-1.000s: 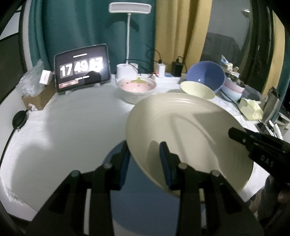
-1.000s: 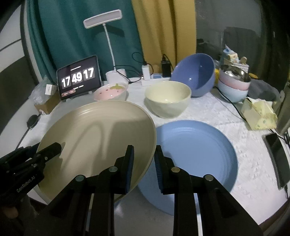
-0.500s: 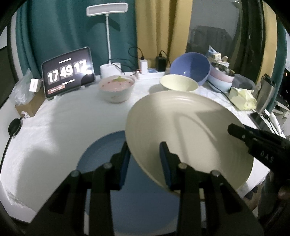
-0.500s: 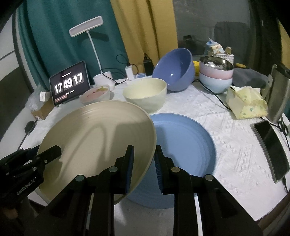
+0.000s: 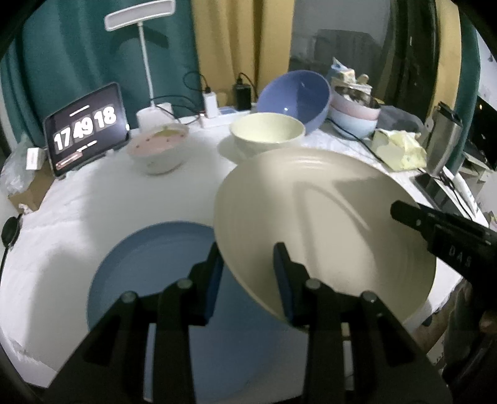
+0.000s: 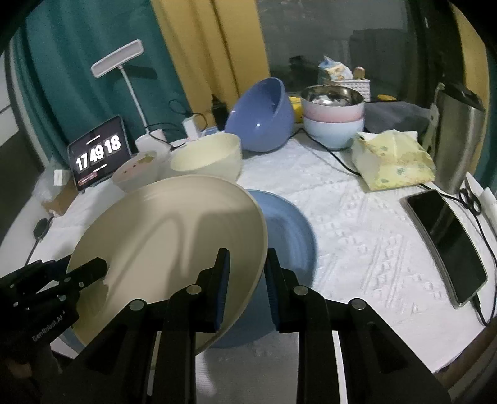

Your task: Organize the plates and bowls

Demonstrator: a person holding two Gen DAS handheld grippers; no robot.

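Observation:
Both grippers hold a large cream plate (image 5: 326, 223) by opposite rims, tilted above the table. My left gripper (image 5: 248, 273) is shut on its near-left rim. My right gripper (image 6: 247, 276) is shut on its right rim; the plate also shows in the right wrist view (image 6: 174, 242). A blue plate (image 5: 149, 267) lies flat on the white tablecloth beneath and left of the cream plate; it also shows in the right wrist view (image 6: 289, 236). Behind stand a cream bowl (image 5: 267, 133), a pink strawberry bowl (image 5: 158, 149) and a tilted purple bowl (image 5: 295, 96).
Stacked pink and pale blue bowls with a steel bowl on top (image 6: 334, 115) stand at the back right. A tablet clock (image 5: 85, 127), a desk lamp (image 5: 139, 21), chargers and cables line the back. A tissue pack (image 6: 391, 158), a steel flask (image 6: 456, 136) and a phone (image 6: 447, 242) lie at the right.
Both grippers have carried the cream plate to the right and higher, uncovering more of the blue plate on its left side. The grips have not changed.

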